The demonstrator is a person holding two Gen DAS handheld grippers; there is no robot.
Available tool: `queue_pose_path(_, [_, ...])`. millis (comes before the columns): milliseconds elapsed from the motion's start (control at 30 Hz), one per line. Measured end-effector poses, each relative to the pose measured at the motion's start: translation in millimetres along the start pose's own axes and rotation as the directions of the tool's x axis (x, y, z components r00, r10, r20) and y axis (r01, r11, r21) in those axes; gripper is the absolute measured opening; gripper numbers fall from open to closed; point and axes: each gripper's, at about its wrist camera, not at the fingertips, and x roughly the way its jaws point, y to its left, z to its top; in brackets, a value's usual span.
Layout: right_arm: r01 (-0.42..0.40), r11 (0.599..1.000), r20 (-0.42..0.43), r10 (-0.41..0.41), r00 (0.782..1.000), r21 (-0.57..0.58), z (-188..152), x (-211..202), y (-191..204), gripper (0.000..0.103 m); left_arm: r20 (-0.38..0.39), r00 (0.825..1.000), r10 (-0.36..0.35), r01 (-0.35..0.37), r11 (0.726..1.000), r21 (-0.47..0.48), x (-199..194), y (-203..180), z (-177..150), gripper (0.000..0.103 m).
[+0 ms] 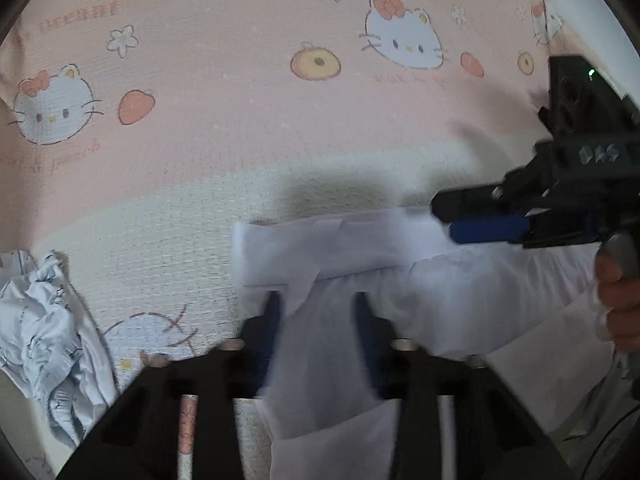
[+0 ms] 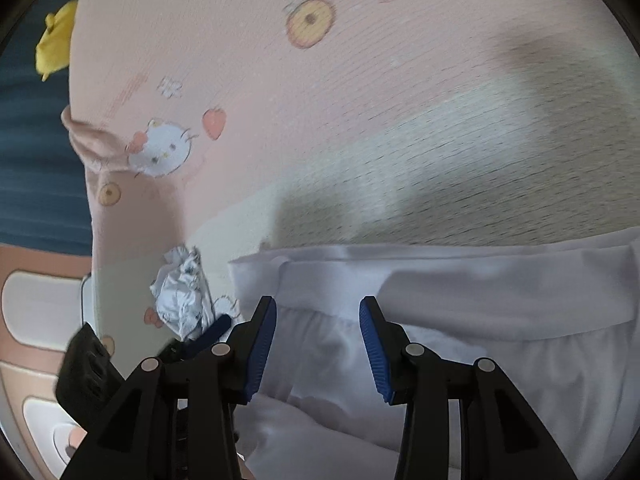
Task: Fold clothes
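Note:
A white garment (image 1: 360, 256) with a flat waistband lies on a pink and cream cartoon-cat bed sheet (image 1: 224, 80). My left gripper (image 1: 318, 304) has its blue pads spread, with white cloth lying between them and over them; the pads do not pinch it. My right gripper (image 2: 318, 308) is open and empty just above the same garment (image 2: 460, 292), below its waistband. The right gripper also shows in the left wrist view (image 1: 472, 220) at the right, over the waistband's end.
A crumpled white and blue printed garment (image 1: 44, 336) lies at the left on the sheet; it also shows in the right wrist view (image 2: 182, 296). A yellow object (image 2: 56, 40) sits beyond the bed's far left edge, over dark blue floor.

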Motion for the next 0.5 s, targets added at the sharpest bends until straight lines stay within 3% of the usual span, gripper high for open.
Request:
queue_pose_path(33, [-0.002,1.0,0.007,0.002,1.0,0.002,1,-1,-1,0.042,-0.007,1.0,0.0,0.0,1.0,0.016,3,-2,0,0.013])
queue_pose_path(167, [0.006,1.0,0.004,-0.006,1.0,-0.009,2,-1,-1,0.042,-0.032,0.997,-0.071,0.069,0.996,-0.051,8,10,0,0.01])
queue_pose_path(367, [0.005,1.0,-0.019,-0.005,1.0,-0.001,2,6,-1,0.042,-0.027,0.974,-0.226,0.222,0.968,-0.118,-10,9,-7,0.01])
queue_pose_path(500, [0.017,0.999,0.019,-0.016,1.0,-0.031,-4,-9,5,0.043,-0.006,0.968,-0.251,0.244,0.944,-0.224,-32,13,-11,0.01])
